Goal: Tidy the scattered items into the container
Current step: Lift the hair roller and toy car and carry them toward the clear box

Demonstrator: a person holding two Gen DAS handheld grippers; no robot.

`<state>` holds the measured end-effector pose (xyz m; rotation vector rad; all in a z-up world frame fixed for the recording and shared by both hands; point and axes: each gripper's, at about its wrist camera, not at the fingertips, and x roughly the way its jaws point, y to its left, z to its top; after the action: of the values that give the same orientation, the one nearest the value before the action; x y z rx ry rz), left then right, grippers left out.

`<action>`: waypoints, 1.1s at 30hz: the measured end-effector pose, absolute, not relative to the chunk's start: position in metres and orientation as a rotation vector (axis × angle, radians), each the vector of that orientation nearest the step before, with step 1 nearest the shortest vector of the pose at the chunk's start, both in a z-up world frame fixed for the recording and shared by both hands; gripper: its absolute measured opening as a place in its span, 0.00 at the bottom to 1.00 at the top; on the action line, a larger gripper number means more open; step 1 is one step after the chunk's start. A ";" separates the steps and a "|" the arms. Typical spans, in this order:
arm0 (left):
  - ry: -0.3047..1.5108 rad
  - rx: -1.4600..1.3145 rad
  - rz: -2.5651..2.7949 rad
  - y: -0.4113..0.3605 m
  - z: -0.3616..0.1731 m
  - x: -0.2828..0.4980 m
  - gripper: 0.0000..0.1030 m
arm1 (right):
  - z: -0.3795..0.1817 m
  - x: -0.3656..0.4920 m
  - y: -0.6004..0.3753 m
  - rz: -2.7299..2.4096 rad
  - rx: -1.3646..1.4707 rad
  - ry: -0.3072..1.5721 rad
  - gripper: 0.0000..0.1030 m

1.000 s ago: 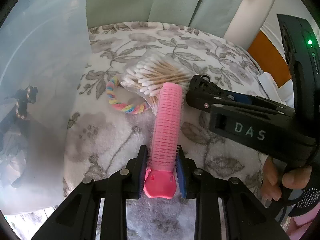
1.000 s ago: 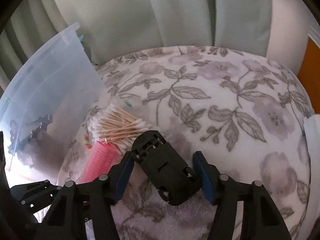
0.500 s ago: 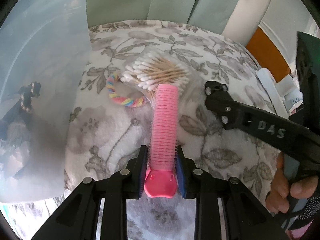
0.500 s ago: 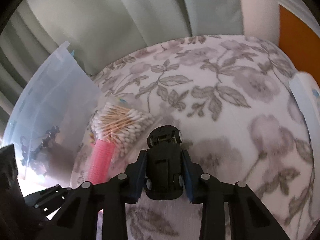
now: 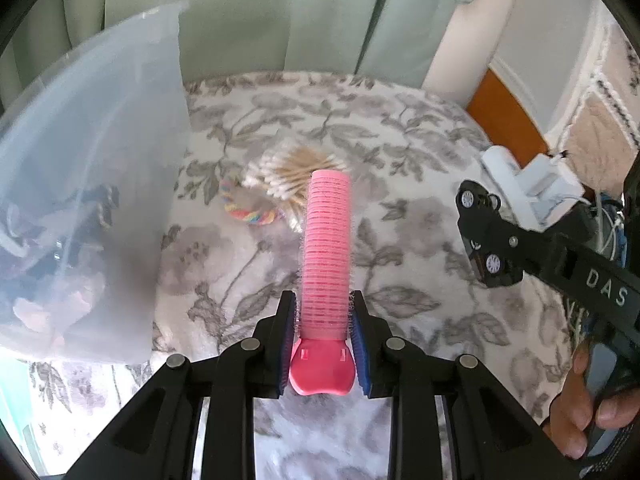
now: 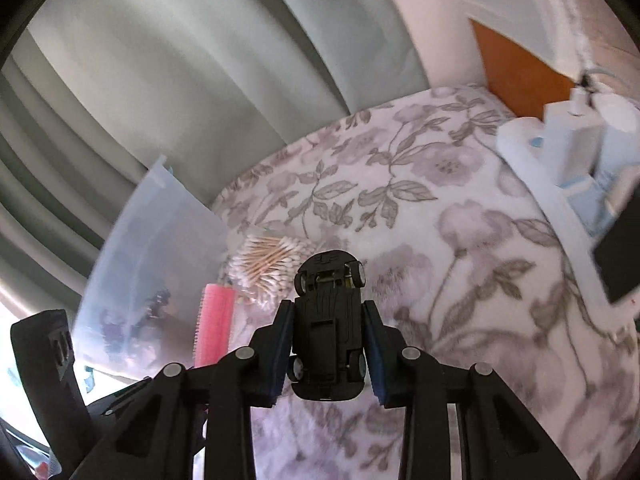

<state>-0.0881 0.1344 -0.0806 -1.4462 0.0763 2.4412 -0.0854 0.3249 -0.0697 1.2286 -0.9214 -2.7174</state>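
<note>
My left gripper [image 5: 323,334] is shut on a pink hair roller [image 5: 326,256], held above the floral bedspread. My right gripper [image 6: 327,350] is shut on a black toy car [image 6: 328,320], underside up, also lifted off the bed; the car shows in the left wrist view [image 5: 482,236] too. The roller appears in the right wrist view [image 6: 214,328]. The translucent plastic container [image 5: 88,184] stands to the left, with a few dark items inside; it also shows in the right wrist view [image 6: 160,248]. A pack of cotton swabs [image 5: 288,176] and a rainbow rope ring [image 5: 250,212] lie on the bed.
The floral bedspread [image 5: 400,184] covers the surface. White and blue boxes [image 5: 532,188] sit at its right edge by an orange panel [image 5: 504,116]. Green curtains [image 5: 280,16] hang behind. A dark flat object [image 6: 616,264] sits at the far right.
Both grippers have risen from the bed with their objects. The right gripper closed on the toy car and lifted it, and has drawn away to the right of the left gripper.
</note>
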 end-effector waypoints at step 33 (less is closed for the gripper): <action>-0.068 -0.859 2.617 0.088 0.101 -0.026 0.26 | 0.112 0.005 0.280 -2.982 0.657 -0.829 0.35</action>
<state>-0.0256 0.0876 0.1013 -0.8587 -0.0675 2.6166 0.0054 0.2796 0.1120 0.6572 -0.8285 -2.9820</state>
